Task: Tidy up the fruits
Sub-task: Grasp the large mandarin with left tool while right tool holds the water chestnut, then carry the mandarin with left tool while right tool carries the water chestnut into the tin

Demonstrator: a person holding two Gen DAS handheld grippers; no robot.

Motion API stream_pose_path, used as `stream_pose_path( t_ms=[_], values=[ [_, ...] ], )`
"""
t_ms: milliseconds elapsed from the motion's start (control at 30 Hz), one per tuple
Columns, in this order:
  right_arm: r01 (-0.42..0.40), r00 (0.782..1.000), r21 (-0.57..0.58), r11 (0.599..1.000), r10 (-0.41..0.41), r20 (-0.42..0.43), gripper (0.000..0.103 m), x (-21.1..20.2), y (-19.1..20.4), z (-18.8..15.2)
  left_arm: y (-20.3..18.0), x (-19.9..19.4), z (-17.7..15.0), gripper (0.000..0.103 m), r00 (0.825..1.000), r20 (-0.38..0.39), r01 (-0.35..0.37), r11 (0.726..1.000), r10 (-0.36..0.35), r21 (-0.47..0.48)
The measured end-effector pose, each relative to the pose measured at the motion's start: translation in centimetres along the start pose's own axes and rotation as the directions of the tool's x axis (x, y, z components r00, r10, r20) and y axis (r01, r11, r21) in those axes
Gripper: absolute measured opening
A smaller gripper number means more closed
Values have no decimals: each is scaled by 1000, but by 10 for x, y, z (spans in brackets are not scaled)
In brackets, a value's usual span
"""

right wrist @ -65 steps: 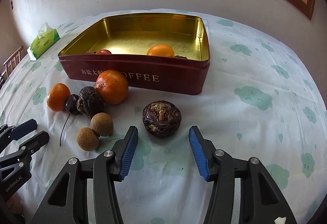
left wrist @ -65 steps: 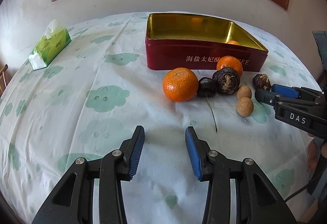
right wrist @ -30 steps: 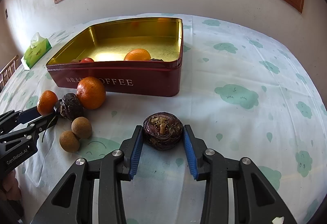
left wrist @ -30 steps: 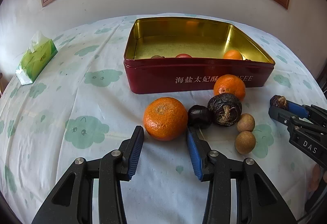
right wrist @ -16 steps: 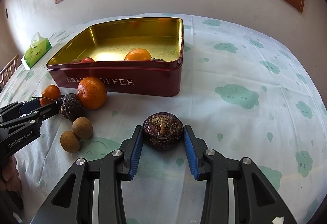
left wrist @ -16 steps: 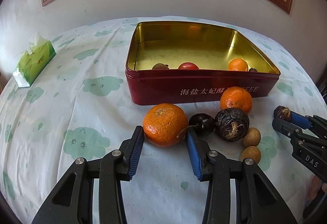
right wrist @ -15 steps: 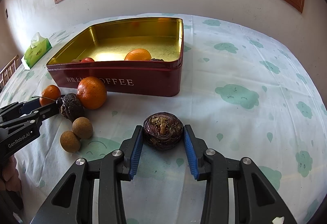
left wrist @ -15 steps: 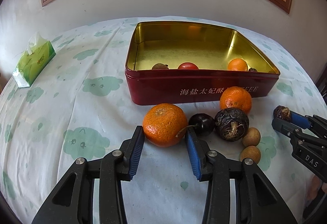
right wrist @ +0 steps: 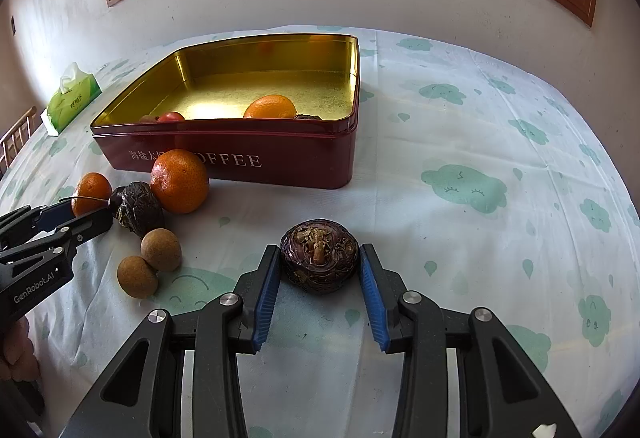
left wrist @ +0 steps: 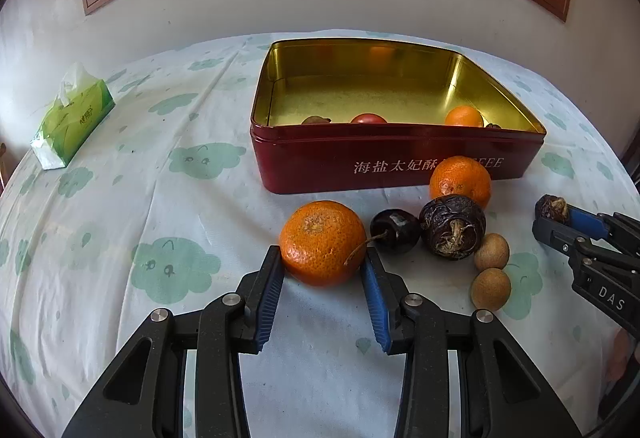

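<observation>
The right gripper (right wrist: pixel 319 266) brackets a dark water chestnut (right wrist: pixel 319 261) on the tablecloth (right wrist: pixel 460 142), both pads touching it; the red tin (right wrist: pixel 280 158) stands behind
</observation>
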State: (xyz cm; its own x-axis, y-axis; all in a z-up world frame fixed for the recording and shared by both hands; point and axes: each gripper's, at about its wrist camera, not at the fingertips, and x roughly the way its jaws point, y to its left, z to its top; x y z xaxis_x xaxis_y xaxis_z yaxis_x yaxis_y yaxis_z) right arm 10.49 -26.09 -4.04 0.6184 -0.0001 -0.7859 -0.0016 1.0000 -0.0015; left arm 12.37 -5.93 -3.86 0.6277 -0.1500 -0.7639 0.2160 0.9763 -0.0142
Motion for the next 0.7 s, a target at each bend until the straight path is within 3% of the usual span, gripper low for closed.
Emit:
stream_pose_path(
  t_ms=[700],
  values=[
    [3, 1000, -2, 1000, -3, 0, 37, 0, 0, 0, 3, -4, -7, 40, 1000, -3, -20, 1000, 20, -22]
  ],
)
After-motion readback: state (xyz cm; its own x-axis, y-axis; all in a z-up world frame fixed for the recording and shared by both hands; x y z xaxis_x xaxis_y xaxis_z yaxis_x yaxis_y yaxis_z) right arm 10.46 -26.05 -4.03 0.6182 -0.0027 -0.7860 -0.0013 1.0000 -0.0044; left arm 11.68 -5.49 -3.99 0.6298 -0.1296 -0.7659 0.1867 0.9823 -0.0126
